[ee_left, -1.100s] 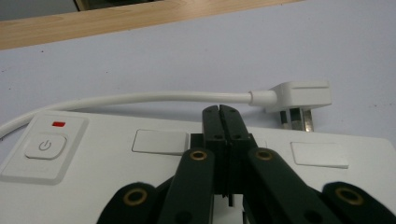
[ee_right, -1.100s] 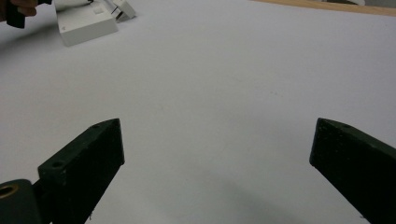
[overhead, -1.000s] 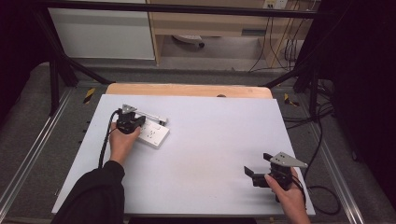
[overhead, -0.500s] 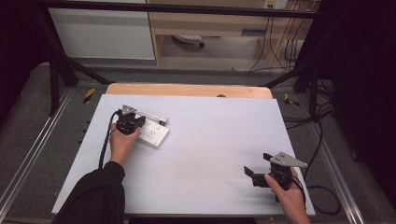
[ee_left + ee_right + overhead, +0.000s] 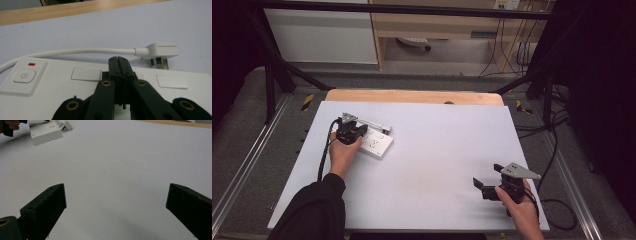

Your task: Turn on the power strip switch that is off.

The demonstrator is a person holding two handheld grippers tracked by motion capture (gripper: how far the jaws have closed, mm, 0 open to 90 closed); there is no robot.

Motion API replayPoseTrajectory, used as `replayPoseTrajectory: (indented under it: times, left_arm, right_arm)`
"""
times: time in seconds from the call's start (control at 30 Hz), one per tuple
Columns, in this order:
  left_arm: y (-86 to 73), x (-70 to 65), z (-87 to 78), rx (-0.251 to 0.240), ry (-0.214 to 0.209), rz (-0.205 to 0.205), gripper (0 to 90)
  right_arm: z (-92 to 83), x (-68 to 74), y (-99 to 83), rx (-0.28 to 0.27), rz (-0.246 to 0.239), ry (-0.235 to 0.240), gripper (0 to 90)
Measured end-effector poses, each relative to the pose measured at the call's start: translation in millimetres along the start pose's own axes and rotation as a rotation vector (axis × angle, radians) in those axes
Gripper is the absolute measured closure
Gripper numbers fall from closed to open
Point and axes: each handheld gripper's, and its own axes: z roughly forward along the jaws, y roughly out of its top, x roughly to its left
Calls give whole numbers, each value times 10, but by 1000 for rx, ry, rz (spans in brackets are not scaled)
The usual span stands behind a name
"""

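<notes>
Lying under the closed left hand-held gripper (image 5: 117,58): power strip (image 5: 50,90).

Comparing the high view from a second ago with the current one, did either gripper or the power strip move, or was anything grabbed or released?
Nothing visibly changed. The left gripper stays shut, its closed jaws over the white power strip, with the plug lying just beyond. The right gripper stays open near the table's near right corner, holding nothing.
</notes>
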Motion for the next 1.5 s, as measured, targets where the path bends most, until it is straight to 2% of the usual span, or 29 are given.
replayPoseTrajectory:
  times: [0.73, 1.1, 1.33, 1.5]
  left_arm:
    - [22, 7, -12, -13, -7, -4, 900]
    - [64, -15, -47, -36, -28, -15, 899]
    - [80, -9, -71, -42, -33, -21, 817]
    - [96, -14, -84, -53, -28, -29, 719]
  right_arm:
    - [-3, -6, 1, 0, 2, 0, 33]
    - [-4, -6, 2, 0, -1, 2, 33]
    - [1, -3, 2, -2, -3, 0, 31]
    - [0, -3, 2, 0, -2, 0, 31]
